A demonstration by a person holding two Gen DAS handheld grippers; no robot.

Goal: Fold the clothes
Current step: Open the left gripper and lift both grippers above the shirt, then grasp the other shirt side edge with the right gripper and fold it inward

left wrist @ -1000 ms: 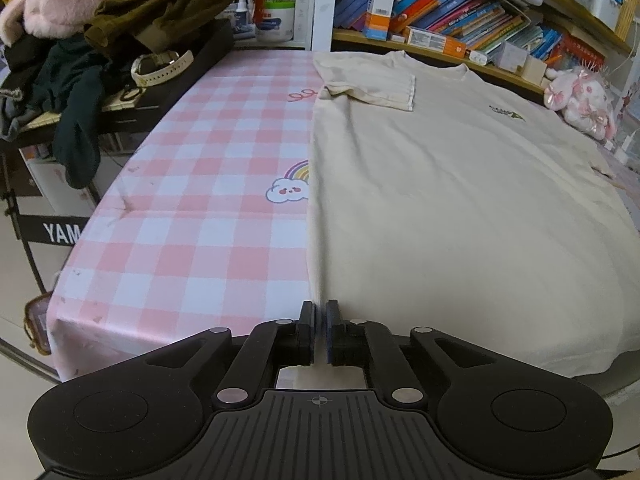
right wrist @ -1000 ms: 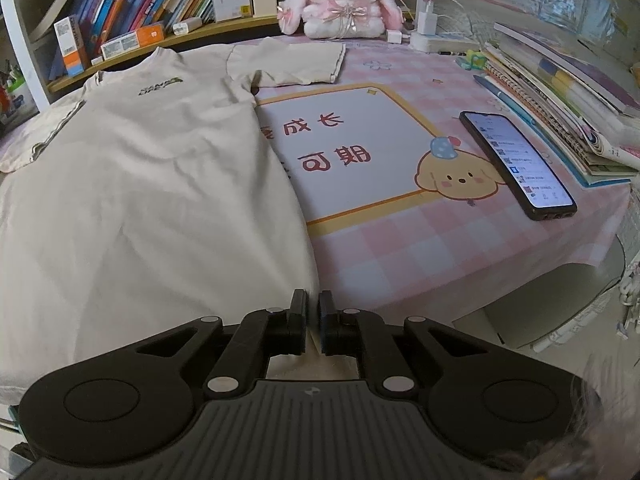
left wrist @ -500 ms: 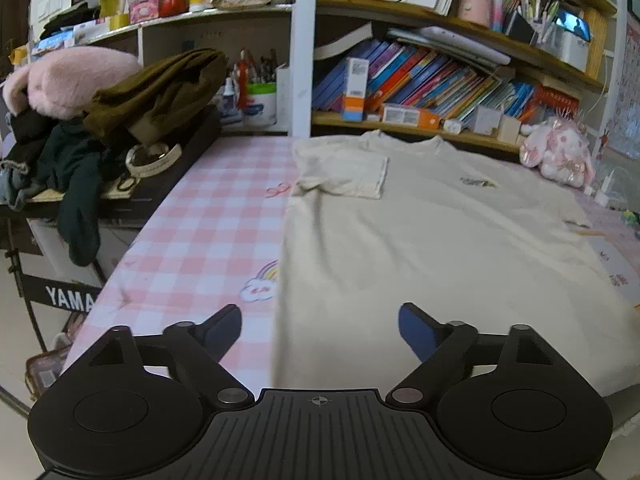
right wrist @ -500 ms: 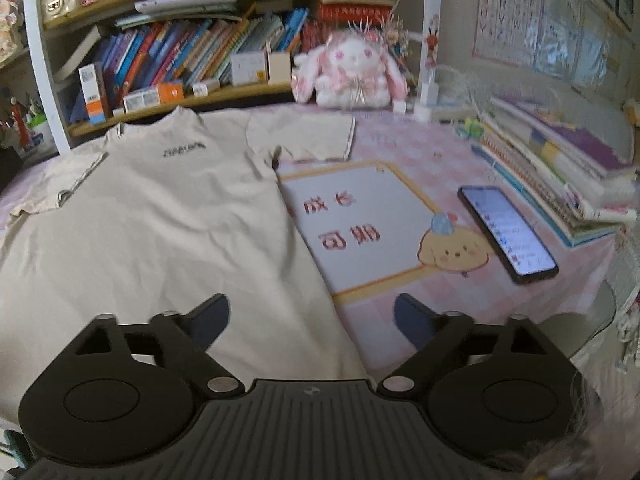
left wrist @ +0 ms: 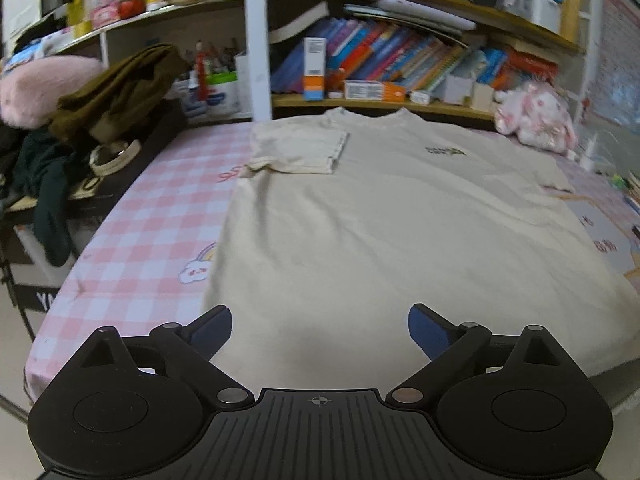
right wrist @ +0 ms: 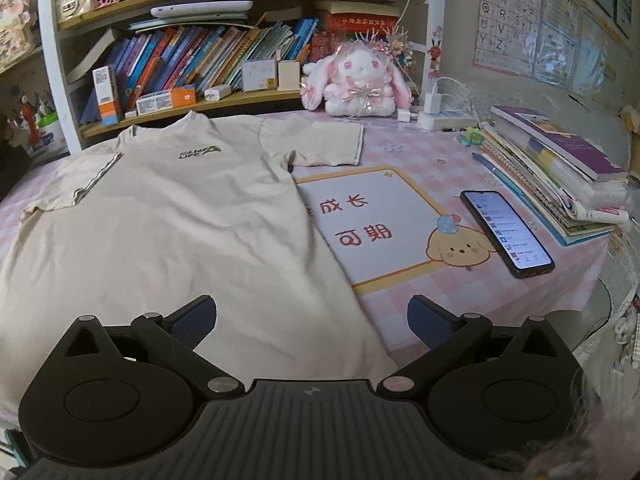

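A cream T-shirt lies flat, front up, on the pink checked tablecloth, collar towards the bookshelf. Its left sleeve is folded in over the chest; the other sleeve lies spread out to the right. My left gripper hovers open above the shirt's lower left hem, holding nothing. Over the lower right hem, my right gripper is open too, its fingers wide apart and empty.
A pile of dark clothes and a pink cushion sit on a keyboard at the left. A phone, stacked books, a plush rabbit and a printed mat lie to the right. Bookshelves stand behind.
Both grippers were shut on the shirt's bottom hem a second ago; they have opened, let go of it and lifted back and up. The shirt now lies flat.
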